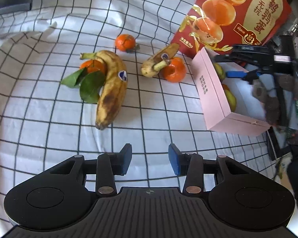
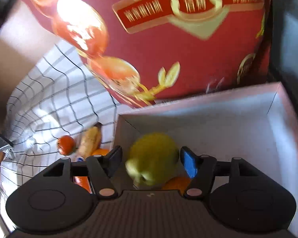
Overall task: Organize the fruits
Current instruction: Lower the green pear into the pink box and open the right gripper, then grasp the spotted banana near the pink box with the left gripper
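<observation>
Surface: white cloth with a black grid [image 1: 49, 119], creased, spread under everything.
Left gripper [image 1: 150, 158]: jaws parted, nothing between them; it hangs over bare cloth, near the tip of the large banana.
Large banana [image 1: 112, 87]: yellow with brown patches and a blue sticker, lying on the cloth, its stem against a leafy tangerine [image 1: 92, 65].
Leaves [image 1: 85, 83]: two green ones on that tangerine, flat on the cloth.
Small banana [image 1: 159, 60]: heavily browned, its stem resting on a second tangerine [image 1: 173, 69].
Third tangerine [image 1: 125, 42]: alone, further back between the two bananas.
Pink box [image 1: 214, 91]: open, white inside, at the right; green and orange fruit along its near wall.
Red carton [image 1: 238, 13]: printed with orange halves, standing just behind the pink box.
Right gripper [image 2: 151, 159]: over the pink box, jaws spread; a green fruit [image 2: 154, 158] sits between them, blurred, and the pads appear clear of it.
Orange fruit [image 2: 177, 182]: in the box beneath the green one.
</observation>
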Motion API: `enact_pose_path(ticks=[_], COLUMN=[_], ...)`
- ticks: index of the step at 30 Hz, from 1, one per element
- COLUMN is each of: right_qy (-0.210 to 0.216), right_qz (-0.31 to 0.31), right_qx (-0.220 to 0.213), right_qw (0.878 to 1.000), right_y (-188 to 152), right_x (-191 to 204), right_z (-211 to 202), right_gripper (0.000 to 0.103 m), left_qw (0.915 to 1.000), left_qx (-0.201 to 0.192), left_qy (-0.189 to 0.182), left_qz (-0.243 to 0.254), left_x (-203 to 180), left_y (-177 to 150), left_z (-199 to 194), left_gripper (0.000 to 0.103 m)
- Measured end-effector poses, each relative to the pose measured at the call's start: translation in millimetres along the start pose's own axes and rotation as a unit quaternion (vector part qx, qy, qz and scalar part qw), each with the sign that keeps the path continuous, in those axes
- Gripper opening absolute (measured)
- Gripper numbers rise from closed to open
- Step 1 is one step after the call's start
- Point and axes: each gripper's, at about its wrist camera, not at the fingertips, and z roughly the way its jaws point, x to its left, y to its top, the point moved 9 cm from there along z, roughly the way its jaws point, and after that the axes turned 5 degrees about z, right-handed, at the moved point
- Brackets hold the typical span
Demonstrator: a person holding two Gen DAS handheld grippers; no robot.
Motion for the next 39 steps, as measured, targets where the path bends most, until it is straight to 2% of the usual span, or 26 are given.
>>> enact_pose_path(ticks=[4, 7, 9, 16, 18, 22, 24, 28, 31, 33, 36, 39], right_qy=[-0.029, -0.058, -0.063, -0.020, -0.015, -0.046, -0.044, -0.038, -0.038, -0.036, -0.029, -0.022], right_qz=[-0.060, -0.107, -0.128, -0.165, -0.180, -0.212, -0.209, -0.201, -0.195, -0.184, -0.165, -0.158], right_qx=[-0.037, -0.062, -0.071, -0.081, -0.076, -0.055, -0.044, -0.028, -0.020, -0.012, -0.006, -0.005], right_qw=[0.997, 0.991, 0.987, 0.983, 0.981, 0.975, 0.976, 0.978, 0.980, 0.982, 0.986, 0.987], right_y=[-13, -36, -54, -133, -153, -180, -191, -200, -206, -209, -212, -212], right_x=[6, 10, 15, 44, 56, 62, 61, 61, 58, 55, 51, 50], right_z=[-36, -62, -77, -115, -113, -92, -87, -77, -69, -64, -61, -61], right_gripper=[0.066, 0.067, 0.068, 0.071, 0.076, 0.077, 0.077, 0.077, 0.077, 0.077, 0.078, 0.081], left_qw=[0.9990, 0.9955, 0.9938, 0.9921, 0.9917, 0.9907, 0.9918, 0.9954, 0.9952, 0.9951, 0.9920, 0.9882], left_qx=[-0.022, -0.054, -0.068, -0.070, -0.061, -0.044, -0.033, -0.008, -0.027, -0.053, -0.088, -0.091], left_qy=[0.038, 0.075, 0.087, 0.096, 0.100, 0.100, 0.088, 0.033, 0.030, 0.041, 0.082, 0.124], left_qz=[0.012, 0.019, 0.015, 0.041, 0.052, 0.081, 0.087, 0.090, 0.089, 0.073, 0.037, 0.002], left_x=[8, 18, 24, 26, 24, 13, 6, -7, -8, 1, 27, 58], left_y=[7, 23, 34, 56, 59, 61, 59, 49, 50, 58, 76, 90], left_z=[-5, -11, -13, -1, 8, 29, 36, 41, 30, 19, 4, 1], left_gripper=[0.045, 0.045, 0.045, 0.045, 0.045, 0.045, 0.045, 0.045, 0.045, 0.045, 0.045, 0.045])
